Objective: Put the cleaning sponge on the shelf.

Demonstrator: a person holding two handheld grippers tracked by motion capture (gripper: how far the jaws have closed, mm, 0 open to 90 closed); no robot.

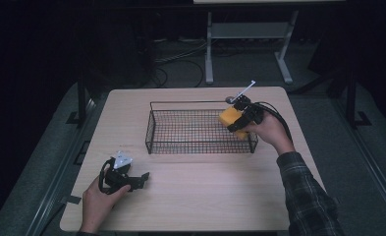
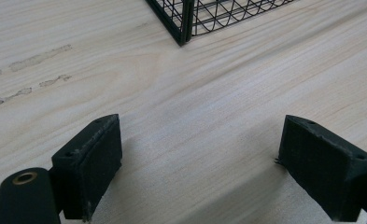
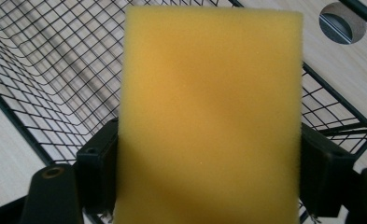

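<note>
A yellow sponge [image 1: 229, 118] [image 3: 209, 116] is clamped between the jaws of my right gripper [image 1: 239, 119] [image 3: 209, 172], held over the right end of a black wire basket [image 1: 153, 130] [image 3: 36, 70]. The sponge stands upright between the two black pads and hides most of the basket behind it in the right gripper view. My left gripper [image 1: 137, 179] [image 2: 200, 163] rests low over the bare wooden table [image 1: 205, 196] near the front left, its jaws wide apart with nothing between them. A corner of the basket [image 2: 186, 21] lies ahead of it.
A round cable hole [image 3: 342, 22] [image 1: 228, 100] sits in the tabletop beyond the basket's far right corner. Faint scuff marks [image 2: 36, 58] mark the wood to the left. Dark floor, cables and a white table frame [image 1: 209, 49] lie beyond the far edge.
</note>
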